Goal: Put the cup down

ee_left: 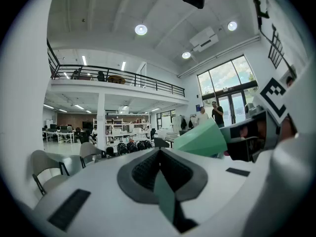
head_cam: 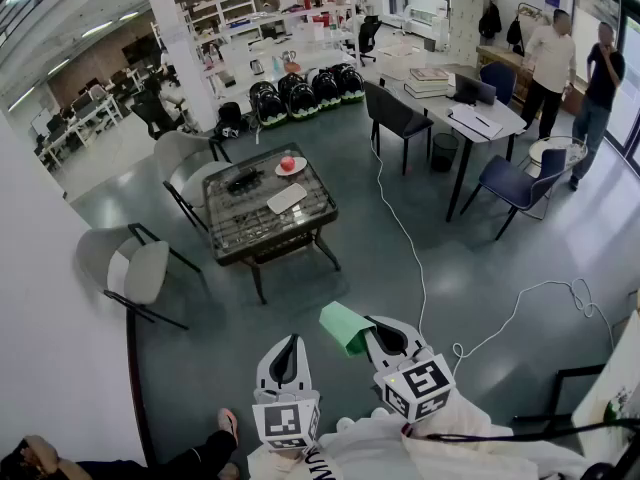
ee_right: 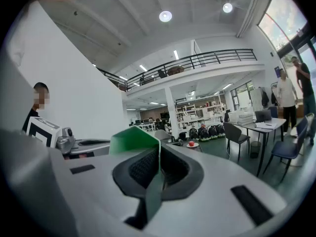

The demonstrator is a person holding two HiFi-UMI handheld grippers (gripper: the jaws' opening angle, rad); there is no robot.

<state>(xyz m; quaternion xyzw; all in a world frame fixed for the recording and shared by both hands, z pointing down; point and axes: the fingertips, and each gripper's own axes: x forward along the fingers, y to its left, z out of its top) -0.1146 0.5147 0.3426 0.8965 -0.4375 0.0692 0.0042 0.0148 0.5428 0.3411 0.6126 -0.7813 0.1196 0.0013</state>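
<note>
A green paper cup [head_cam: 344, 326] hangs in the air over the floor, tipped on its side, with its thin wall pinched in my right gripper [head_cam: 376, 332], which is shut on it. In the right gripper view the cup [ee_right: 132, 139] sticks out up and to the left of the jaws of the right gripper [ee_right: 157, 155]. My left gripper [head_cam: 287, 341] is beside it, shut, with nothing held. From the left gripper [ee_left: 159, 155] the cup [ee_left: 202, 139] appears on the right. A low glass-topped table [head_cam: 232, 230] stands ahead.
The table carries a plate with a red apple [head_cam: 288, 164], a dark object [head_cam: 243, 179] and a flat white item [head_cam: 286, 198]. Grey chairs [head_cam: 135, 268] stand at its left. A white cable [head_cam: 420, 268] runs across the floor. Two people [head_cam: 572, 68] stand by a desk at the far right.
</note>
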